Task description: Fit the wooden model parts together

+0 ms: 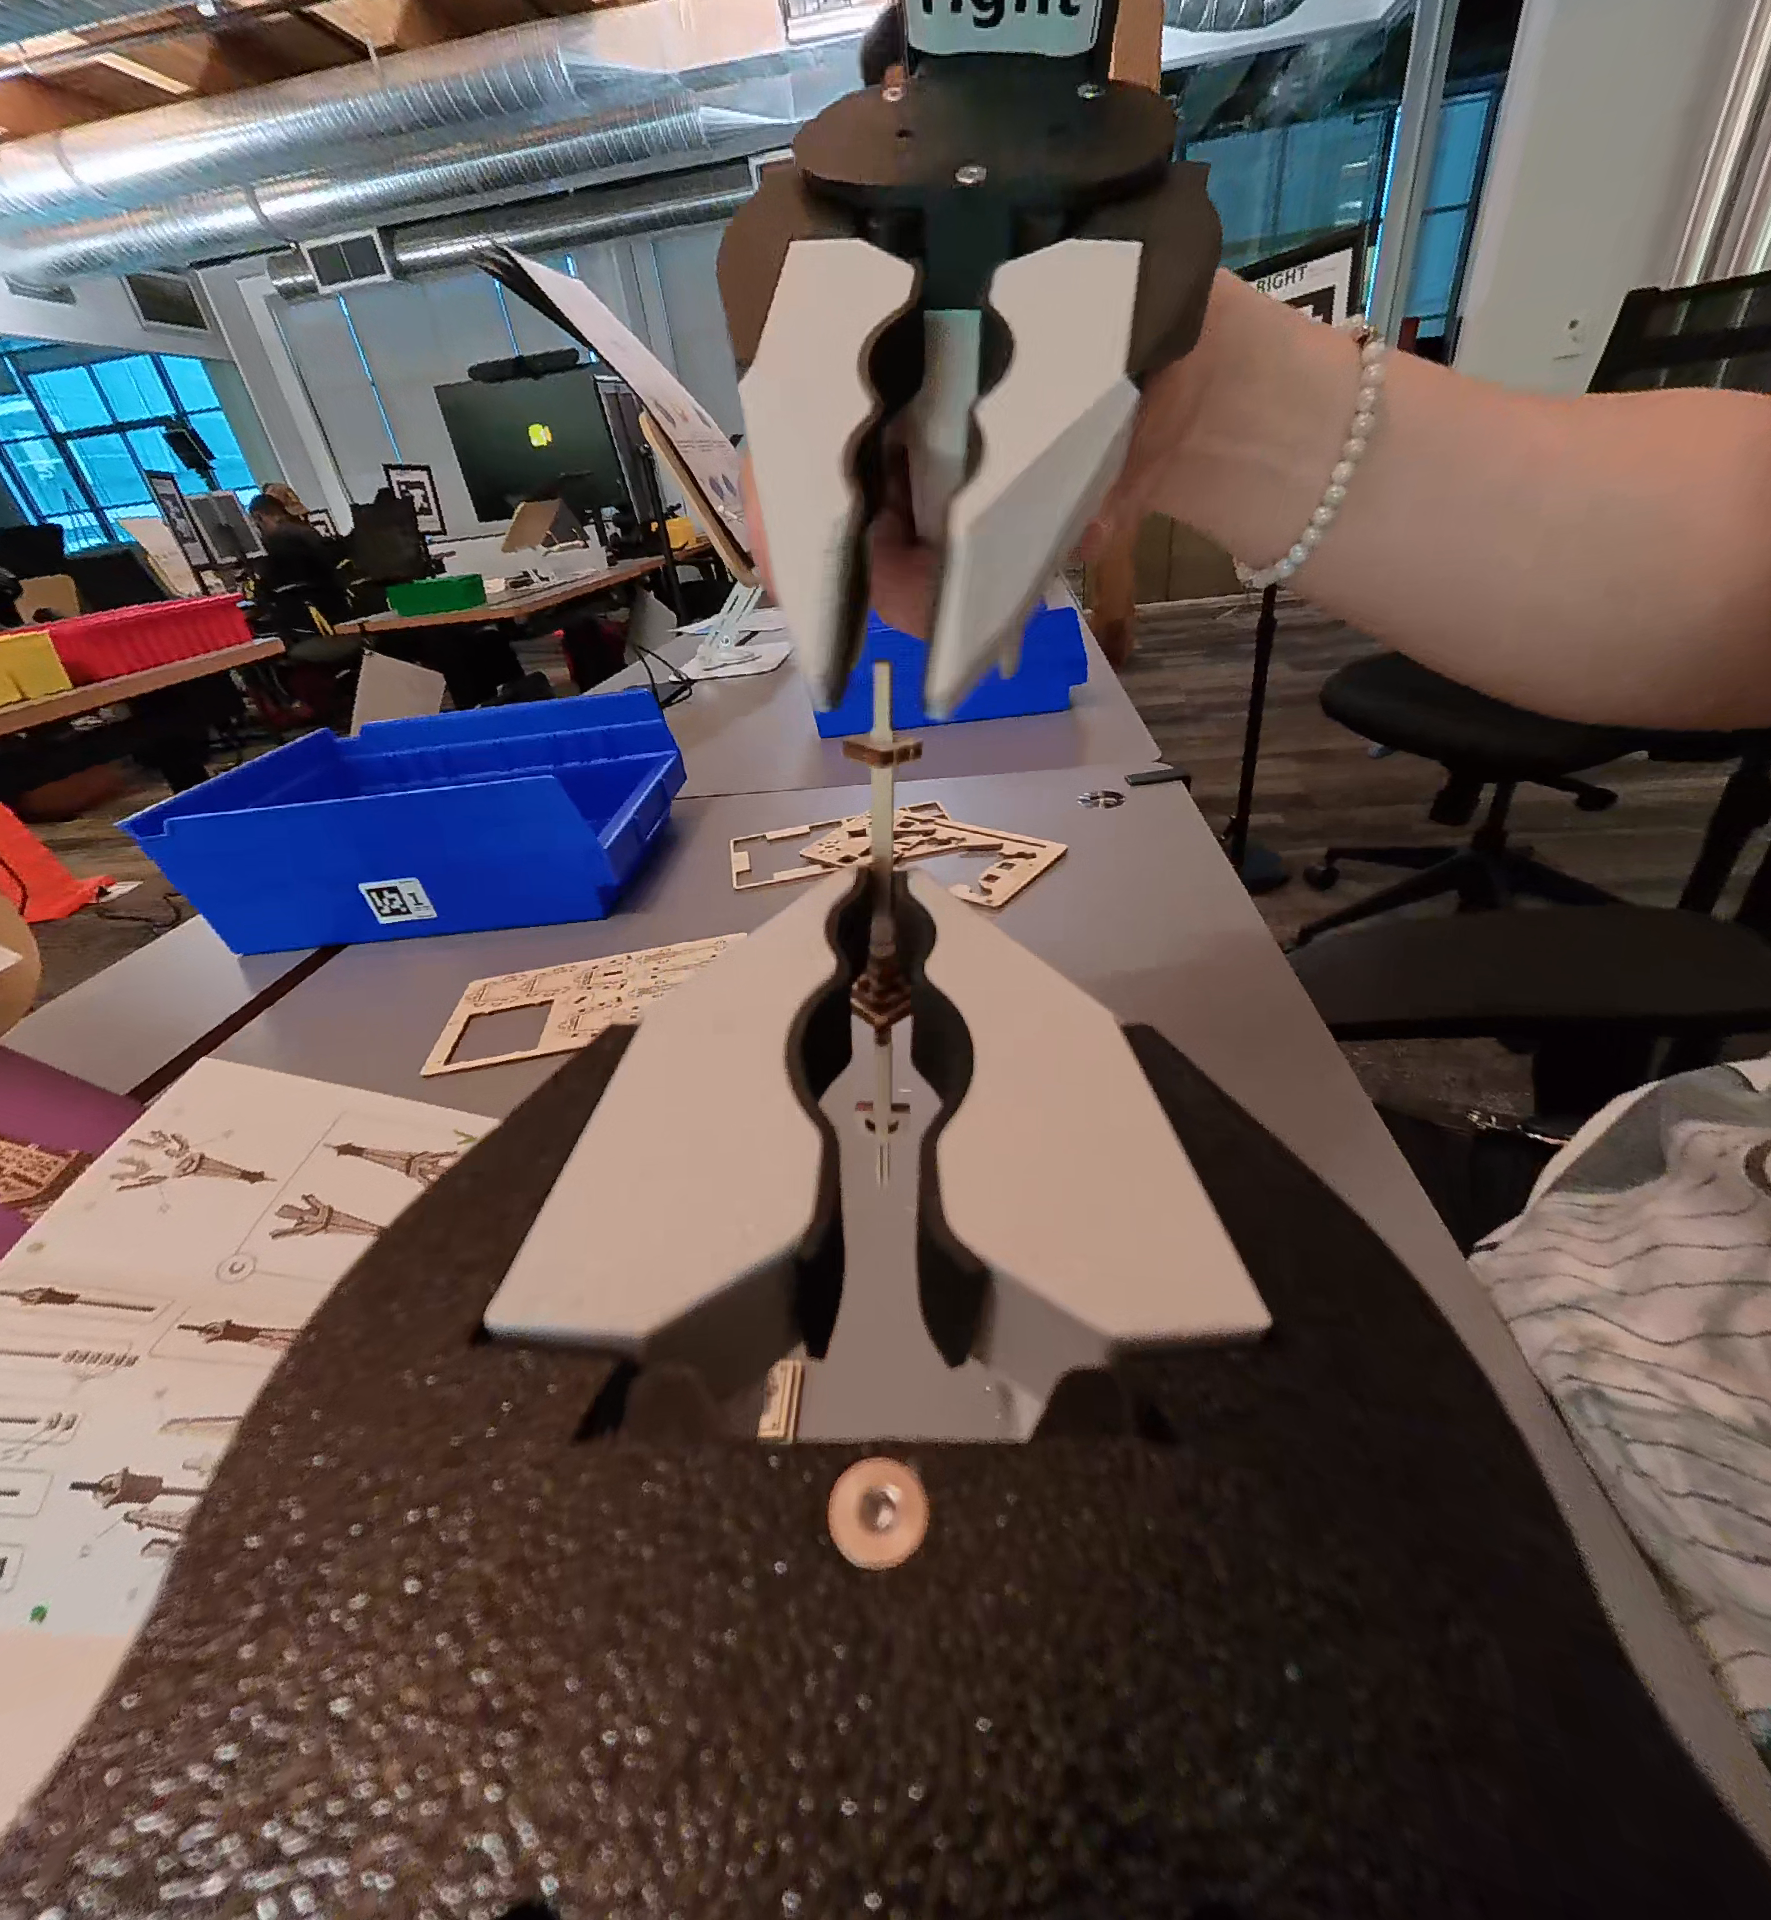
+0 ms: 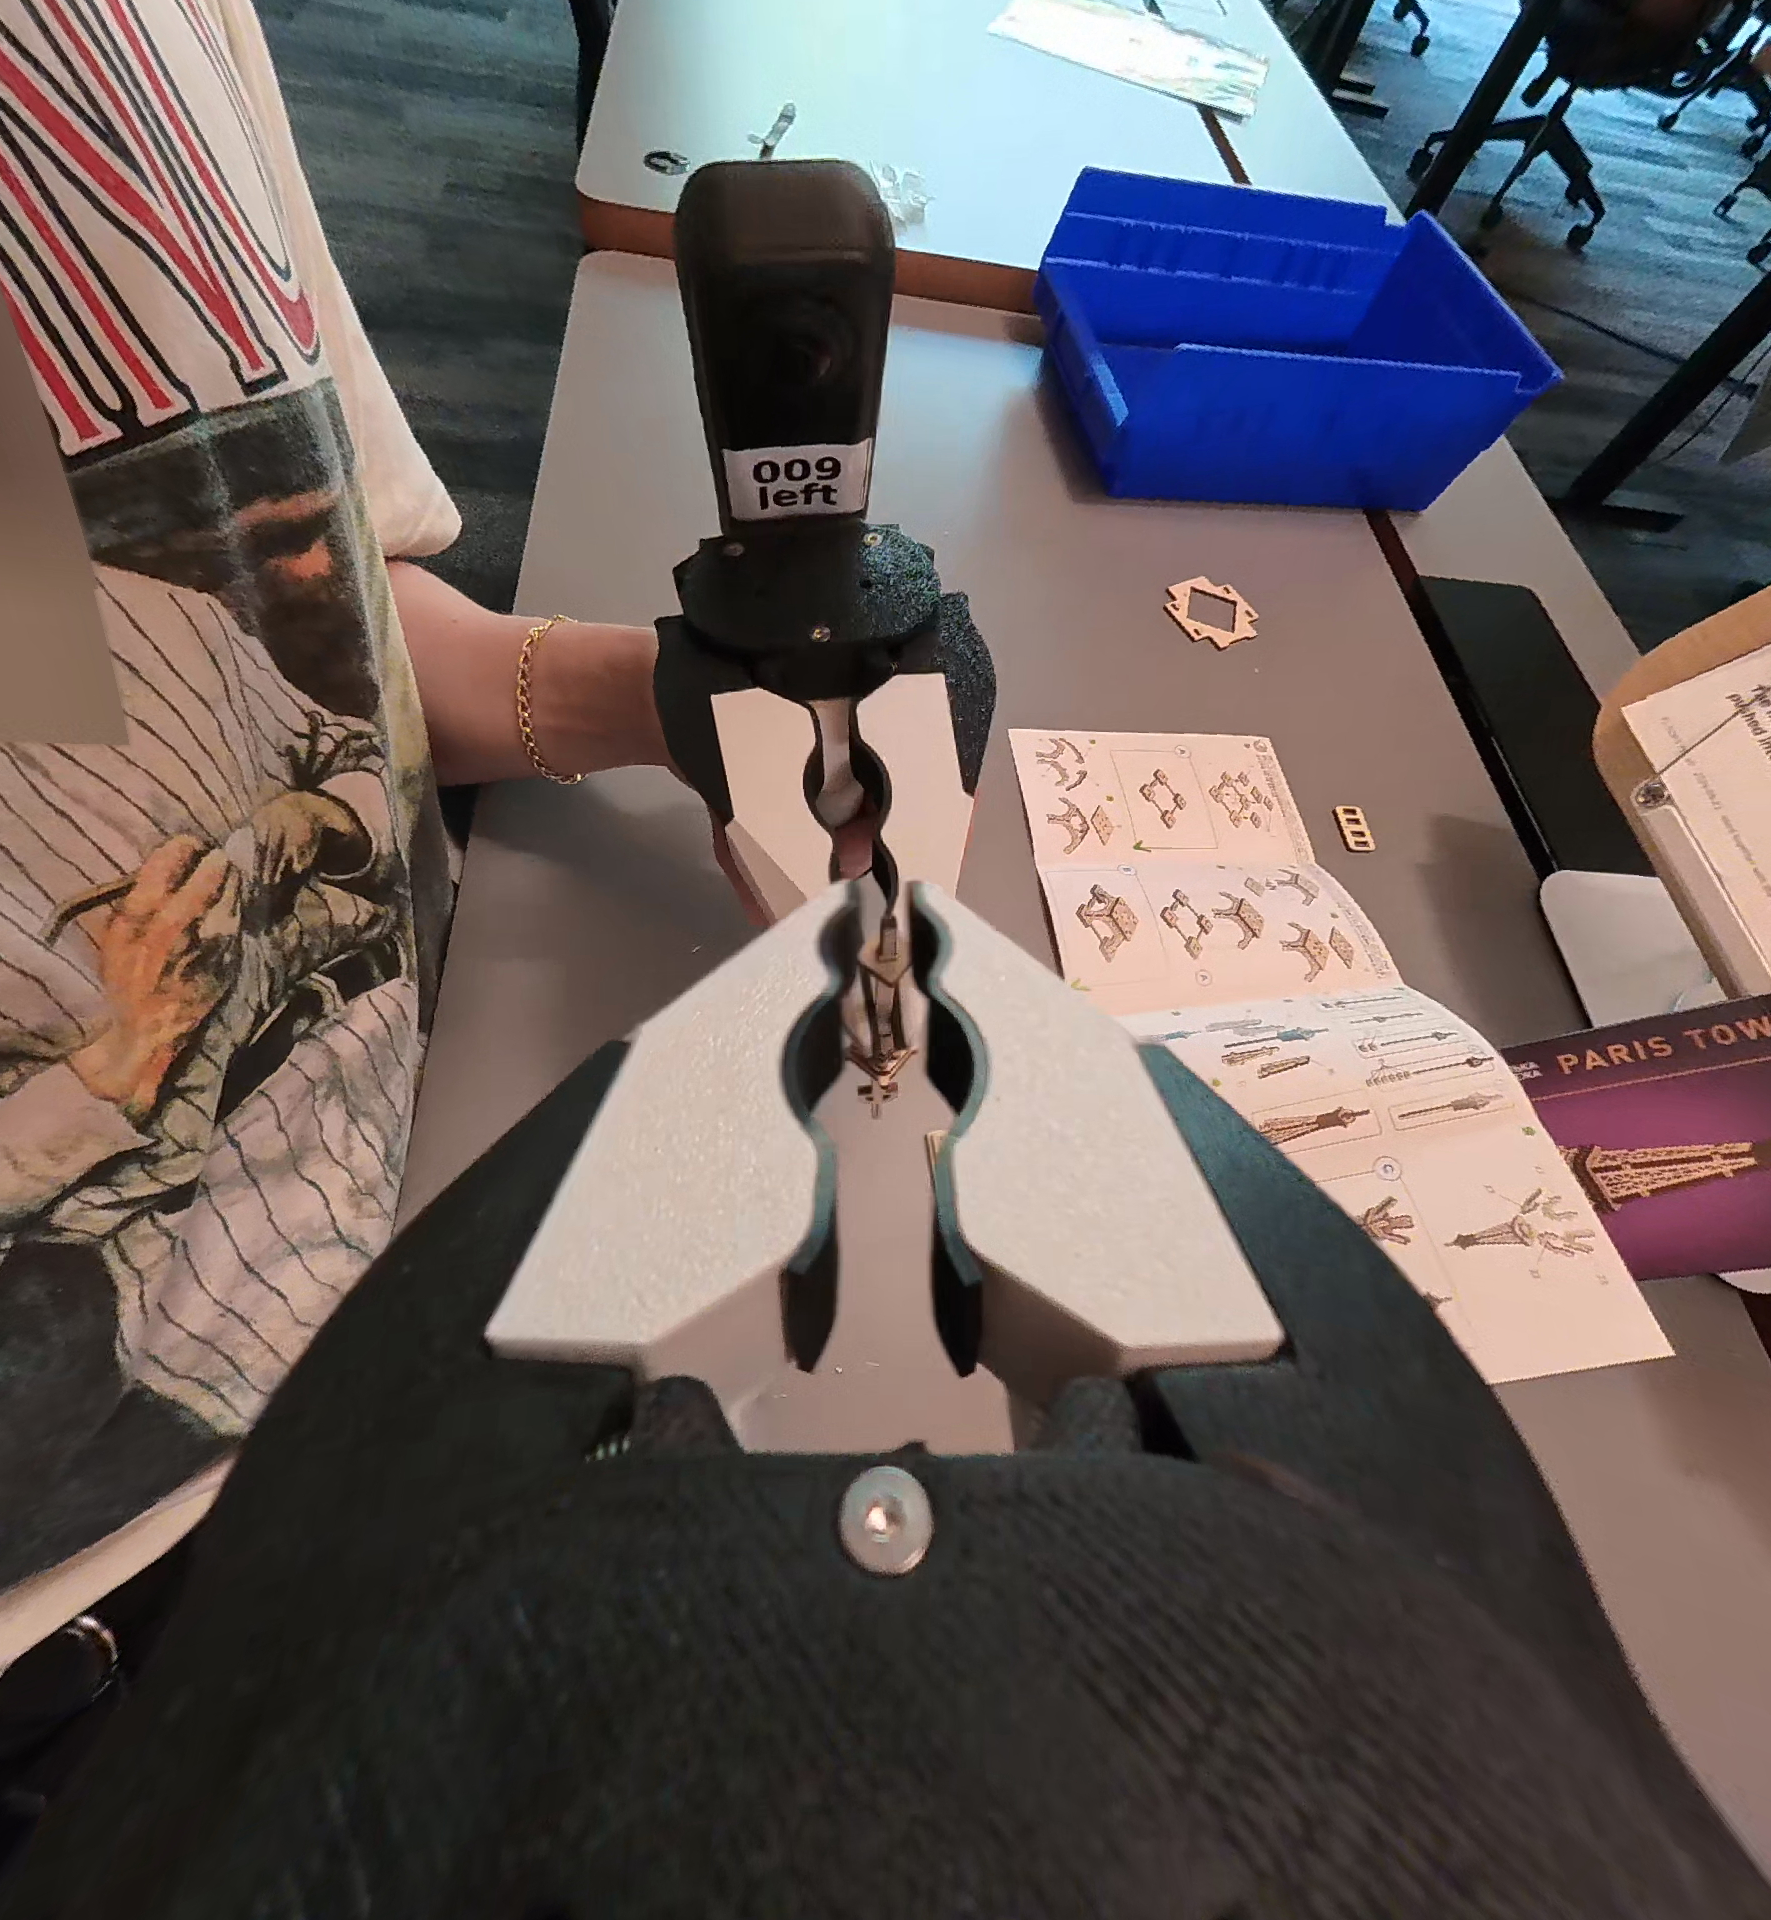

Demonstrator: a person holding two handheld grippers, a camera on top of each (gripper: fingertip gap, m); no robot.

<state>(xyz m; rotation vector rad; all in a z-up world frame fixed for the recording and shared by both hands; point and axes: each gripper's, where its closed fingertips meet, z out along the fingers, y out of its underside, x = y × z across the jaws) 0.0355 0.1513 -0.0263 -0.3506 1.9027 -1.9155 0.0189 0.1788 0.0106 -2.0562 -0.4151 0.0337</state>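
Holding the spire [image 1: 882, 831] near its middle, the left gripper [image 1: 882, 883] is closed narrow on the thin wooden stem, with a stack of small square plates sitting inside the curved hollow between its fingers. This grip leaves one end of the stem free, so parts can probably be slid on from that end. A small collar [image 1: 882, 748] already sits on the free end.

The right gripper [image 1: 882, 707] faces the left one from the far side, fingers parted a little, tips on either side of the stem tip. Contact cannot be confirmed; in the right wrist view the spire [image 2: 881, 997] runs between the right gripper's fingertips [image 2: 882, 894], which do not appear to clamp it. The opposed, in-line poses likely serve to push the collar along the stem or to steady it.

Outward on the grey table [image 1: 1120, 987] lie two punched wooden sheets [image 1: 902, 847] [image 1: 590, 987], far and left of the grippers. An instruction sheet [image 2: 1328, 1091] lies unfolded beside the work, presumably for reference, with a purple card [image 2: 1691, 1122] to its right. Two loose wooden parts, a diamond frame [image 2: 1211, 610] and a small slotted piece [image 2: 1355, 828], rest apart on the table.

The blue bin [image 1: 413, 821] at far left shows no contents in its visible part. A second blue bin [image 1: 1042, 665] stands behind the right gripper; its inside is hidden.
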